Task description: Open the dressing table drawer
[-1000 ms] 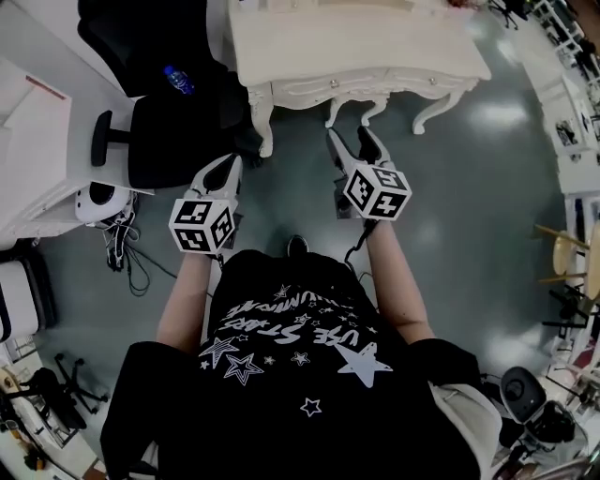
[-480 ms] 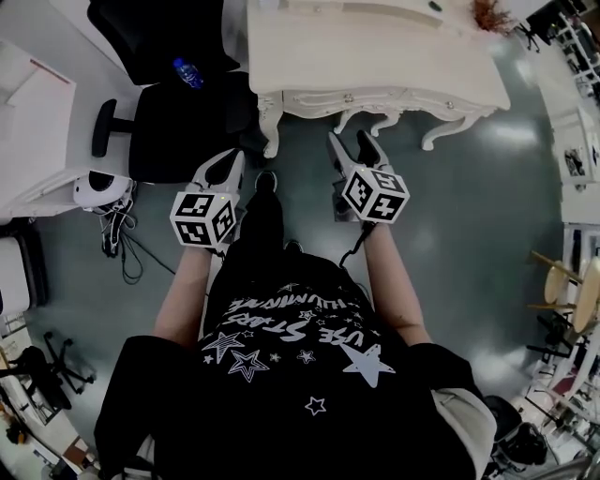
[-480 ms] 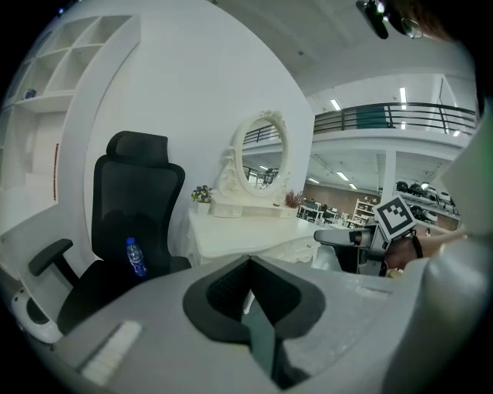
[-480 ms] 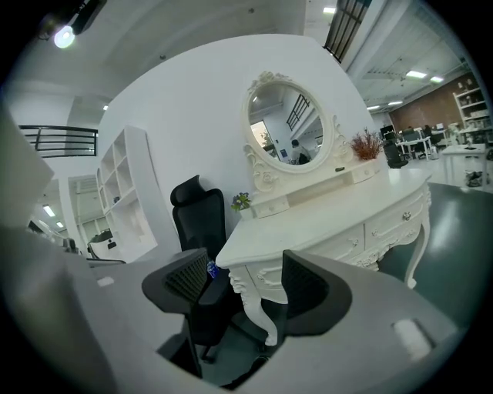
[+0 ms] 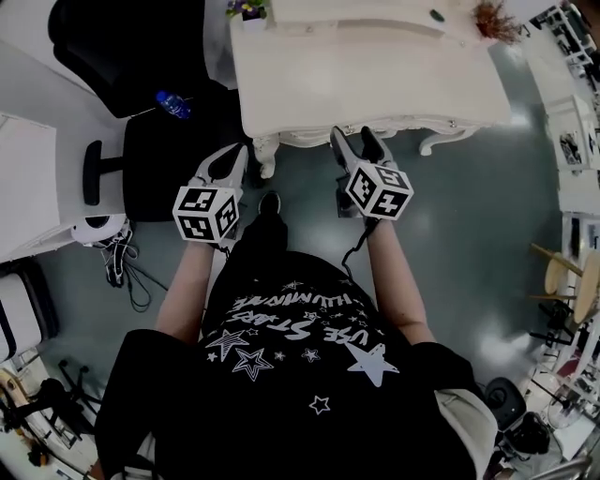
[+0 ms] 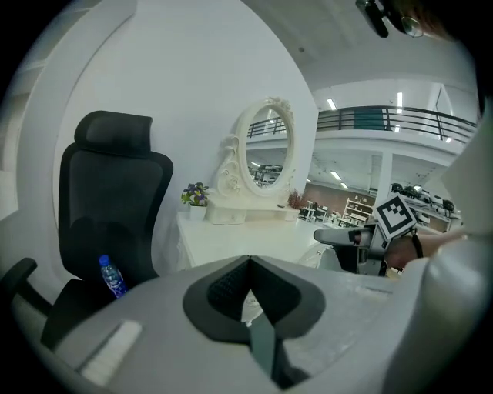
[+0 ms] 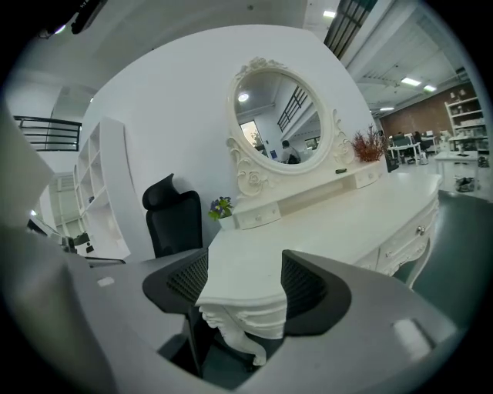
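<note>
The white dressing table [image 5: 375, 84] stands straight ahead, its carved front edge just beyond both grippers. Its drawer fronts with small knobs [image 7: 420, 229] show only in the right gripper view, along the table's right side. My right gripper [image 5: 356, 142] is open, level with the front edge; the table's near corner and leg [image 7: 245, 288] sit in the gap between its pads, apart from them. My left gripper [image 5: 231, 157] is shut and holds nothing, its tips meeting [image 6: 248, 262] near the table's left front leg [image 5: 265, 150].
A black office chair [image 5: 150, 159] with a blue bottle [image 5: 172, 103] on its seat stands left of the table. An oval mirror [image 7: 281, 127] and a flower pot [image 5: 246, 11] sit at the table's back. Cables [image 5: 122, 262] lie on the floor at left.
The person has stepped forward, so the table has come closer and both grippers now reach its front edge. Neither gripper's jaws have changed.
</note>
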